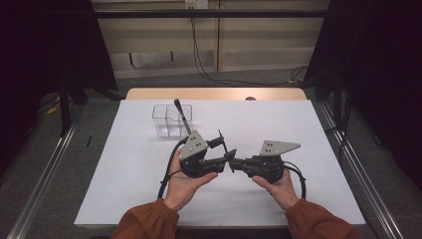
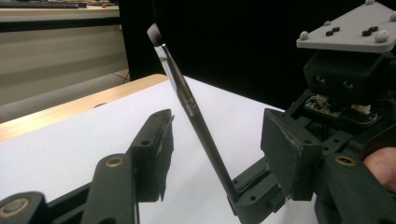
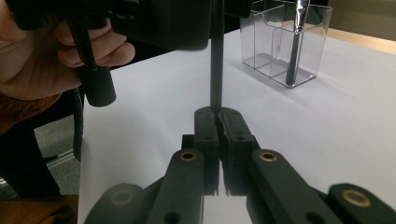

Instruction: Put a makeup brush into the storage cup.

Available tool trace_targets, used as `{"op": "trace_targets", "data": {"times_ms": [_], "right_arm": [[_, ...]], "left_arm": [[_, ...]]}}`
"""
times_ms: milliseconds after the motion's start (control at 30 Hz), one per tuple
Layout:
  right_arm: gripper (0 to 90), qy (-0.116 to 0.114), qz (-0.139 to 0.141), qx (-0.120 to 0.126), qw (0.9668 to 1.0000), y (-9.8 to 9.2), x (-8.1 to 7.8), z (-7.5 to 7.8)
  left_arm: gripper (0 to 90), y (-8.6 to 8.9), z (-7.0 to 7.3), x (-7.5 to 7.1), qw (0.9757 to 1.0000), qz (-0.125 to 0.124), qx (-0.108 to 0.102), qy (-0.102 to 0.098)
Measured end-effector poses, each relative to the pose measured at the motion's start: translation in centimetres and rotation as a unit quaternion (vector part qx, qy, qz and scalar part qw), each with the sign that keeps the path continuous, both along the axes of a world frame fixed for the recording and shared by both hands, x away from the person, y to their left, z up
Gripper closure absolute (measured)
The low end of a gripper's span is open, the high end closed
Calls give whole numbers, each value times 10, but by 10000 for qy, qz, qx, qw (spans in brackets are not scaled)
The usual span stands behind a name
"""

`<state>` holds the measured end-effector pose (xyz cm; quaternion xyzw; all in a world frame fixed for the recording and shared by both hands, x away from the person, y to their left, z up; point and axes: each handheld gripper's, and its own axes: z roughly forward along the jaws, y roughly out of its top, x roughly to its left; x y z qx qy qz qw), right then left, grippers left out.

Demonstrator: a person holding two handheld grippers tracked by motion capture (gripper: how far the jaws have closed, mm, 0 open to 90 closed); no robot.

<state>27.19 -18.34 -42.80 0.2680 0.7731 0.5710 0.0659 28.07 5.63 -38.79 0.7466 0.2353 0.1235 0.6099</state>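
So, biggest first: white rectangular table sheet [image 1: 149,189] w/ a wood strip along the far edge. On it, far left of centre, sits a clear plastic organiser box w/ several compartments [image 1: 166,122], holding one dark brush w/ a silvery ferrule [image 1: 183,115] leaning upright in its right-hand compartment.

Near the front, both hands meet above the sheet. Right gripper [image 3: 218,116] is clamped on the lower end of a thin dark make-up brush w/ a pale-tipped bristle head [image 2: 187,98], jaws fully together round the handle. Left gripper [image 2: 217,140] faces it; its jaws straddle the brush shaft but stand apart from it, no pad touching in the left gripper view. So the brush is in the air, tilted, between the two grippers, well apart from the organiser.

Looks like a hand-over. Risks, as I judge them: if the right lets go before the left pads bite, the brush drops to the sheet. Shaft is slim and tilted, so an off-centre squeeze could make it pivot or slip out. Tight spacing too, jaws could knock each other.
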Motion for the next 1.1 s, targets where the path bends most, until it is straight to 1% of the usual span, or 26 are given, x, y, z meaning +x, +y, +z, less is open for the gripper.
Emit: {"op": "trace_targets", "data": {"times_ms": [33, 67, 100, 133, 167, 200, 233, 267, 300, 400, 467, 567, 600, 633, 667, 700, 733, 800, 867, 933, 1000, 1033, 1100], "right_arm": [[869, 1, -9, 2, 10000, 0, 0, 0], [870, 2, -12, 9, 10000, 0, 0, 0], [869, 1, -16, 18, 10000, -1, -1, 0], [870, 3, -20, 16, 10000, -1, -1, 0], [869, 6, -7, 5, 10000, -1, -1, 0], [869, 16, -1, -3, 10000, 0, -1, -1], [869, 27, 4, -4, 10000, 0, -1, -1], [869, 17, 6, -9, 10000, 0, -1, -2], [869, 31, 20, -6, 10000, 0, -1, -2], [869, 31, 31, -1, 10000, 1, -2, -3], [869, 37, 37, 3, 10000, 1, -2, -3], [869, 35, 32, 10, 10000, 2, -2, -3], [869, 38, 39, 19, 10000, 2, -2, -4], [869, 40, 38, 25, 10000, 2, -2, -4], [869, 46, 41, 14, 10000, 2, -2, -4], [869, 51, 35, 37, 10000, 2, -2, -4], [868, 47, 35, 35, 10000, 3, -2, -4], [868, 61, 24, 34, 10000, 3, -2, -5], [867, 46, 36, 21, 10000, 4, -2, -5], [865, 34, 41, 13, 10000, 4, -2, -5], [864, 31, 44, 13, 10000, 5, -3, -5], [864, 20, 45, 1, 10000, 5, -2, -5], [863, 23, 62, 20, 10000, 6, -2, -7]], "left_arm": [[505, 0, 0, 0, 10000, 19, -9, 11], [516, 1, -1, 1, 10000, 36, -44, 35], [548, 2, -1, 1, 10000, -4, -67, 59], [565, 2, -2, 2, 10000, -20, -46, 86], [568, 3, -4, 3, 9999, -73, -77, 129], [625, 4, -4, 4, 9997, -99, -76, 190], [649, 4, -4, 5, 9996, -120, -90, 238], [667, 4, -5, 5, 9995, -142, -112, 251], [709, 4, -4, 5, 9995, -122, -141, 268], [763, 6, -3, 7, 9994, -100, -242, 242], [793, 7, -3, 8, 9992, -78, -262, 286], [812, 7, -3, 9, 9991, -152, -272, 300], [815, 7, -3, 9, 9989, -155, -303, 311], [819, 7, -3, 9, 9991, -165, -263, 296], [818, 7, -3, 8, 9992, -107, -274, 268], [820, 6, -3, 8, 9991, -125, -300, 258], [824, 5, -3, 8, 9989, -207, -303, 285], [830, 5, -4, 9, 9988, -238, -315, 280], [836, 5, -3, 9, 9986, -259, -352, 313], [844, 5, -3, 9, 9981, -339, -376, 358], [855, 4, -3, 8, 9979, -388, -368, 371], [856, 3, -3, 8, 9982, -360, -319, 348], [857, 3, -3, 8, 9982, -360, -318, 363]]}}
